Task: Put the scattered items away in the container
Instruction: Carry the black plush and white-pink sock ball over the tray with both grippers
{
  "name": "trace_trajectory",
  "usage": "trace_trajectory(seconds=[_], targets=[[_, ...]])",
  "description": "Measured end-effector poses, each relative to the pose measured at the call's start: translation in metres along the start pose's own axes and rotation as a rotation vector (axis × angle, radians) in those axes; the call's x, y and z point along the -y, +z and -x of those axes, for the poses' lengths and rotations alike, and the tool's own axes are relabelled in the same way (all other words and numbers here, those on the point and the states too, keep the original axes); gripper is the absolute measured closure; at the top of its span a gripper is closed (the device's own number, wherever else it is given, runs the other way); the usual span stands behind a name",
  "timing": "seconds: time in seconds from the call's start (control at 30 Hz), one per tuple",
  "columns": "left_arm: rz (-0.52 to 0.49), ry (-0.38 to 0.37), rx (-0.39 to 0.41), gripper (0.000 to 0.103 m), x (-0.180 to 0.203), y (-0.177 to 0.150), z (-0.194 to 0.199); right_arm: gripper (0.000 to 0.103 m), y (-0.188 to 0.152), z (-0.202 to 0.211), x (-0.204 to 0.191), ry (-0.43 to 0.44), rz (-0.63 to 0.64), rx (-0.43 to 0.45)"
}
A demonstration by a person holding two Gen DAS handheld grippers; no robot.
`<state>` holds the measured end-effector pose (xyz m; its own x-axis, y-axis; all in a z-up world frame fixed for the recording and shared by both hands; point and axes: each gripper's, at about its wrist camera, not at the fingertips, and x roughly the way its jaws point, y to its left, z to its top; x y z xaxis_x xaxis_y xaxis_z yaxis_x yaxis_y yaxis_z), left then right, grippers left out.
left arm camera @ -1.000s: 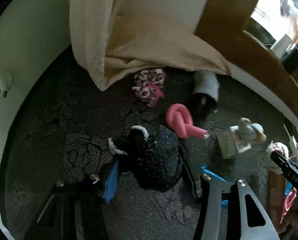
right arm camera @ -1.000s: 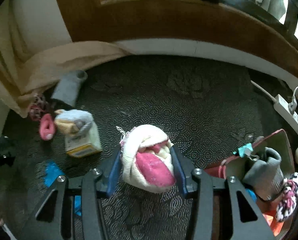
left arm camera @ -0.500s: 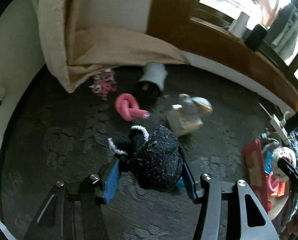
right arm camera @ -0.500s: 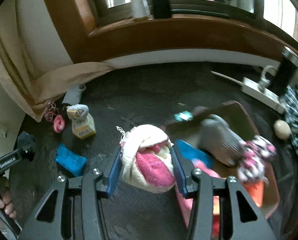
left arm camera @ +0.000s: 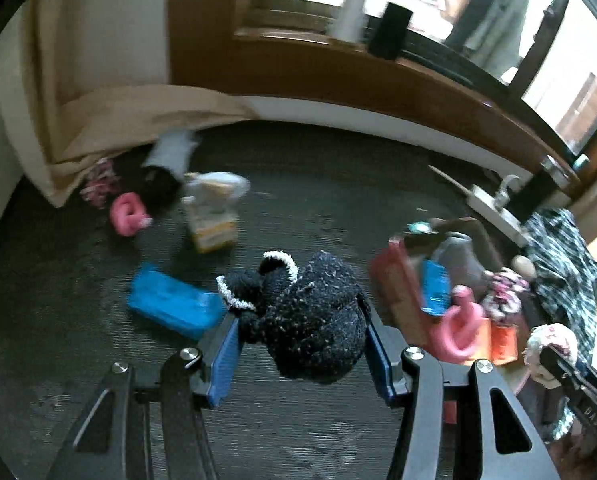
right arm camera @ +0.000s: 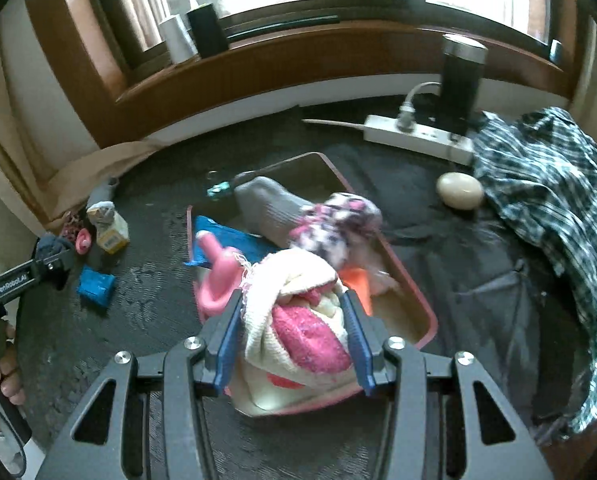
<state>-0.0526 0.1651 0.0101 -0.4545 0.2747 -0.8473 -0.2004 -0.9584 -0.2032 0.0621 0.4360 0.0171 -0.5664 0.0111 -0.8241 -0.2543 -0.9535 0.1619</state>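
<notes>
My left gripper (left arm camera: 300, 328) is shut on a black speckled sock bundle (left arm camera: 314, 320), held above the dark carpet just left of the red tray (left arm camera: 392, 280). My right gripper (right arm camera: 292, 312) is shut on a cream and pink sock bundle (right arm camera: 298, 320), held over the tray's (right arm camera: 412, 284) near end. In the tray lie a grey sock (right arm camera: 268, 204), a patterned sock (right arm camera: 334, 224), a pink knotted piece (right arm camera: 218, 272) and a blue item (right arm camera: 230, 240). Loose on the carpet are a blue packet (left arm camera: 170, 306), a pink knot (left arm camera: 128, 216), a small box (left arm camera: 212, 226), a grey-black sock (left arm camera: 170, 160) and a pink patterned sock (left arm camera: 98, 184).
A white power strip (right arm camera: 418, 136) with a black cylinder (right arm camera: 460, 76) stands by the wall behind the tray. A pale egg-shaped object (right arm camera: 458, 190) and a plaid shirt (right arm camera: 546, 184) lie to its right. A beige curtain (left arm camera: 130, 120) pools at the left. A hand (right arm camera: 2, 364) holds the left gripper's handle.
Both grippers have swung right with their sock bundles still held. The tray has come into view, the right gripper now over it and the left one beside it.
</notes>
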Motion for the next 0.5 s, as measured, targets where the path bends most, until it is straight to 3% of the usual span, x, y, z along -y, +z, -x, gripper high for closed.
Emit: trace_trajectory(seconds=[0.3, 0.5], targets=[[-0.106, -0.078, -0.002, 0.046, 0.081, 0.008, -0.009, 0.052, -0.007, 0.017, 0.040, -0.010, -0.047, 0.021], [-0.145, -0.107, -0.010, 0.046, 0.113, 0.021, -0.023, 0.052, -0.003, 0.018, 0.054, -0.006, -0.065, 0.031]])
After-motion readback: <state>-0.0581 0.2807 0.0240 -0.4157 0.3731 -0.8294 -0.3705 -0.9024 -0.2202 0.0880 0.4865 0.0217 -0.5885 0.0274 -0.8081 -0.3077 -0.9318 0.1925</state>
